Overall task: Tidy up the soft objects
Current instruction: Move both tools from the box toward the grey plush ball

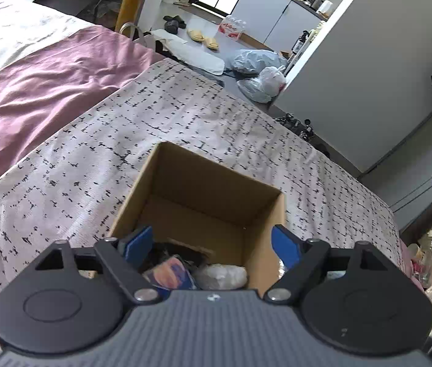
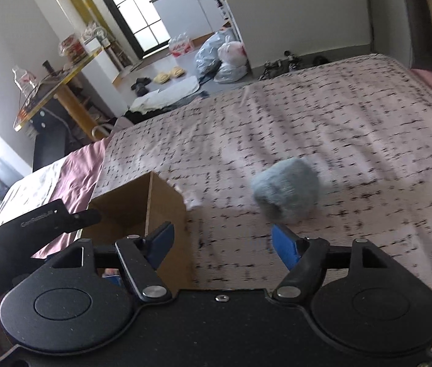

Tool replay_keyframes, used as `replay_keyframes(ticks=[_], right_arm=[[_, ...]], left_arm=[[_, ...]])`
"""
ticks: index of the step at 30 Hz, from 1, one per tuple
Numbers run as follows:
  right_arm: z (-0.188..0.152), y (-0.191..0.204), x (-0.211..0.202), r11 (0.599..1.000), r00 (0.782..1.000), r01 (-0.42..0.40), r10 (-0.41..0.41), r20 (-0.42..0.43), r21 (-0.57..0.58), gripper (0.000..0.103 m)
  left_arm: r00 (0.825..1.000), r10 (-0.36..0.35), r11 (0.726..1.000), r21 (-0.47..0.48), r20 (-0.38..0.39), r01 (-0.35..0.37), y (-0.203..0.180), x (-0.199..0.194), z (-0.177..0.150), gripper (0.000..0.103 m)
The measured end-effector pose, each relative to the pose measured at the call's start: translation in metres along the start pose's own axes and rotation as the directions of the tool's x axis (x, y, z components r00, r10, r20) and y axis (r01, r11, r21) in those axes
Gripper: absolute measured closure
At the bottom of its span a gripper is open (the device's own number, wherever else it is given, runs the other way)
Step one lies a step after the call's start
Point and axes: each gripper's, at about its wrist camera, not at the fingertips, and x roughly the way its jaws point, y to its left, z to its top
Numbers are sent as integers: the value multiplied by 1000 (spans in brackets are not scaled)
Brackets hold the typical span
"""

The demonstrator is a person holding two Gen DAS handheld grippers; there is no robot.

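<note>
We see our left gripper [image 1: 216, 240] with a ribbed grey body, and our right gripper [image 2: 222, 243] in matte black, both with blue finger pads, black linkages and silver screws.

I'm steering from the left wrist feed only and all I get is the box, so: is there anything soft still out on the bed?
Observer: Yes, a fluffy grey-blue ball lies on the patterned bedspread, right of the cardboard box.
Operator: Is the right gripper holding it?
Observer: No. The right gripper is open and empty, the ball just beyond its fingers.
Operator: Does the ball touch the box?
Observer: No, bedspread shows between them.
</note>
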Motion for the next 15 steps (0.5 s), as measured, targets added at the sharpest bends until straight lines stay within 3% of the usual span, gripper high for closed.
replay_keyframes(ticks=[15], right_arm=[[8, -50, -26, 999, 997, -54, 54, 53, -4, 32]], left_arm=[[999, -18, 967, 256, 30, 10, -64, -8, -23, 18]])
